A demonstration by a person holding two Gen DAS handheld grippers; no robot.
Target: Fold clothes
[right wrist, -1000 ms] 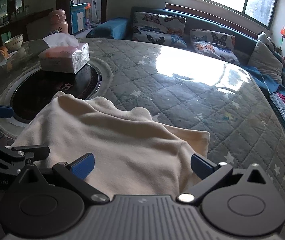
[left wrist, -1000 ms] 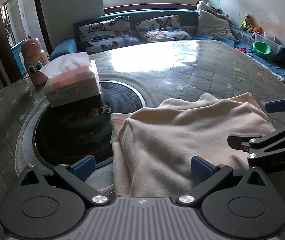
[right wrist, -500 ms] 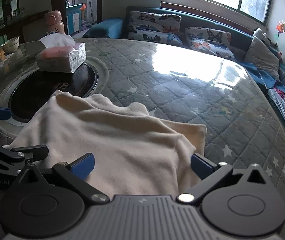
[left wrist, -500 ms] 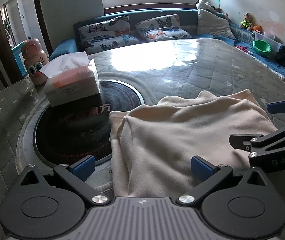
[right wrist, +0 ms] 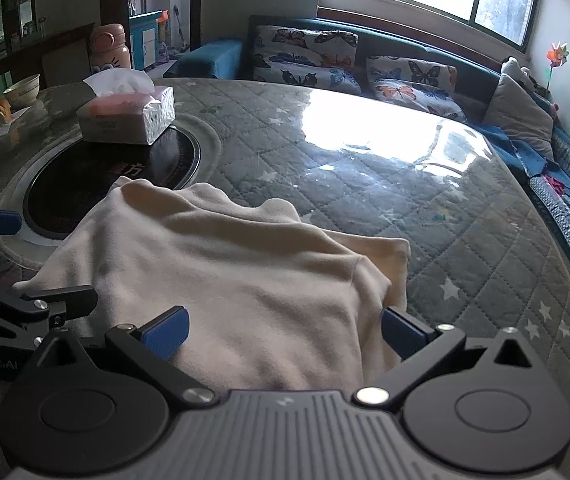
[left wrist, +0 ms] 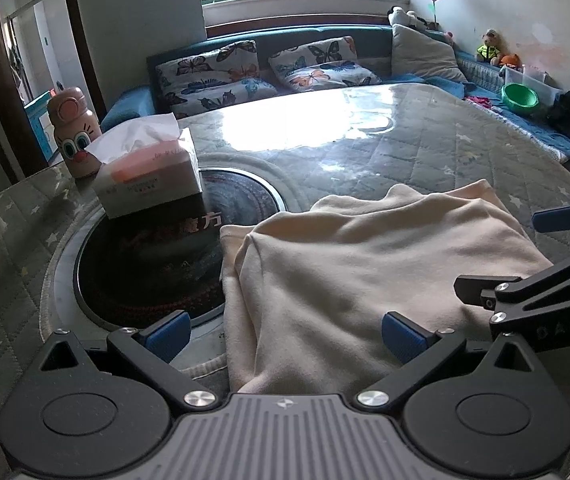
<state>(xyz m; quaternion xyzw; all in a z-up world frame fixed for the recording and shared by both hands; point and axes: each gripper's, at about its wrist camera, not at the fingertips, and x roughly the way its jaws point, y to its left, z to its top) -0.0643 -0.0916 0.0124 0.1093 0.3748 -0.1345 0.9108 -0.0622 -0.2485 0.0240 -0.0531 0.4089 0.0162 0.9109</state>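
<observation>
A cream garment [left wrist: 357, 264] lies folded over on the quilted table, its left edge over the dark round hob; it also shows in the right wrist view [right wrist: 221, 280]. My left gripper [left wrist: 285, 334] is open, its blue pads either side of the garment's near left part, holding nothing. My right gripper [right wrist: 283, 332] is open over the garment's near right part. The right gripper's fingers [left wrist: 525, 292] show at the right of the left wrist view. The left gripper's fingers [right wrist: 45, 304] show at the left of the right wrist view.
A tissue box [left wrist: 149, 172] stands on the far rim of the dark hob [left wrist: 141, 264]. A pink bottle [left wrist: 75, 132] stands behind it. A bowl [right wrist: 23, 88] sits at the far left. A sofa with butterfly cushions [right wrist: 305, 56] lines the far side.
Both grippers have drawn slightly back toward the near edge, staying open. The garment lies a little flatter.
</observation>
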